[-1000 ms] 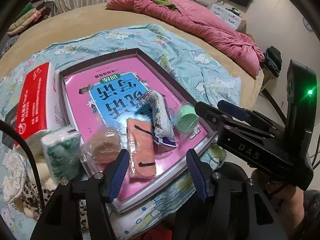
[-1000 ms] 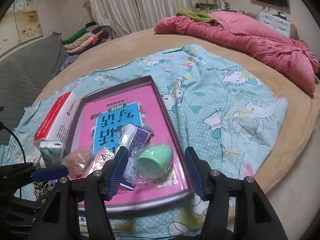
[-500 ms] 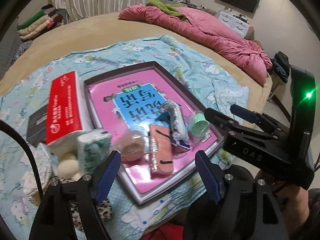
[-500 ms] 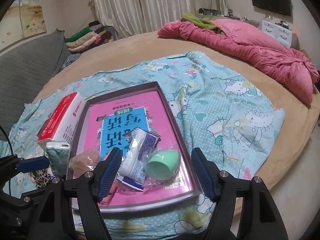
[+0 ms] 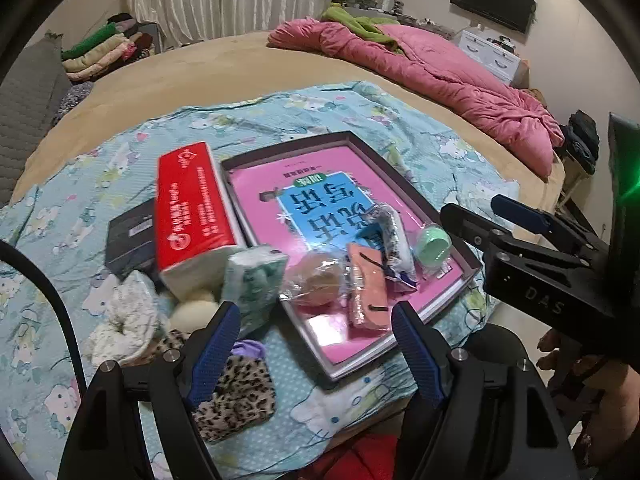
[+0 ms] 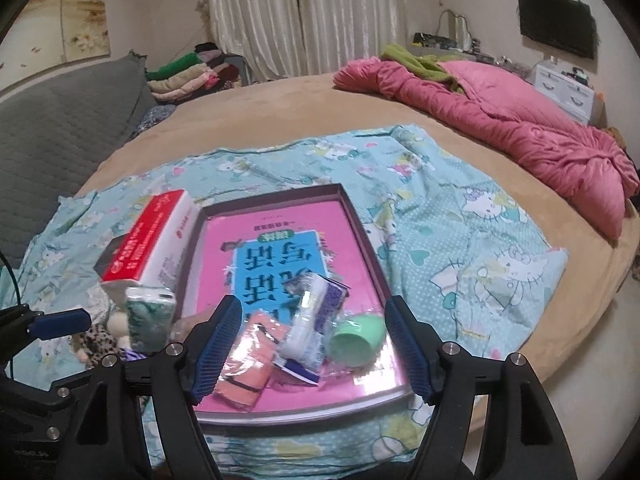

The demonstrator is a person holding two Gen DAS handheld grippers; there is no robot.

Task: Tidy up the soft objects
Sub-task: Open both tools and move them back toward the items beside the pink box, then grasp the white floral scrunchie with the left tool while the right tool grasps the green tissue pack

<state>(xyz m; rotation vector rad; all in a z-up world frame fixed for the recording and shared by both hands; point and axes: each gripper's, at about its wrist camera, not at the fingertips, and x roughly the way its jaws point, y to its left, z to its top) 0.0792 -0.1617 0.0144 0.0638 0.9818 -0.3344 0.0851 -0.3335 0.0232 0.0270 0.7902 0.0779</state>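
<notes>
A shallow dark-rimmed tray [image 5: 348, 136] lined with a pink book lies on the Hello Kitty sheet. At its near end rest a mint-green egg sponge [image 5: 434, 244], a white-and-purple packet [image 5: 394, 240], an orange bagged piece [image 5: 366, 300] and a peach bagged sponge [image 5: 316, 280]. My left gripper [image 5: 315, 312] hovers open above the tray's near left corner, holding nothing. My right gripper [image 6: 313, 304] hangs above the packet [image 6: 316, 328] and green sponge [image 6: 358, 338]; its jaws are opening with nothing gripped.
Left of the tray lie a red tissue box [image 5: 192, 208], a green-white tissue pack [image 5: 256, 284], a white scrunchie [image 5: 128, 316], a cream pom [image 5: 192, 312], a leopard-print cloth [image 5: 236, 396] and a black box [image 5: 132, 240]. A pink quilt [image 6: 520, 132] lies far right.
Both grippers have pulled back and up from the tray, and their jaws have widened. The items in the tray have stayed put.
</notes>
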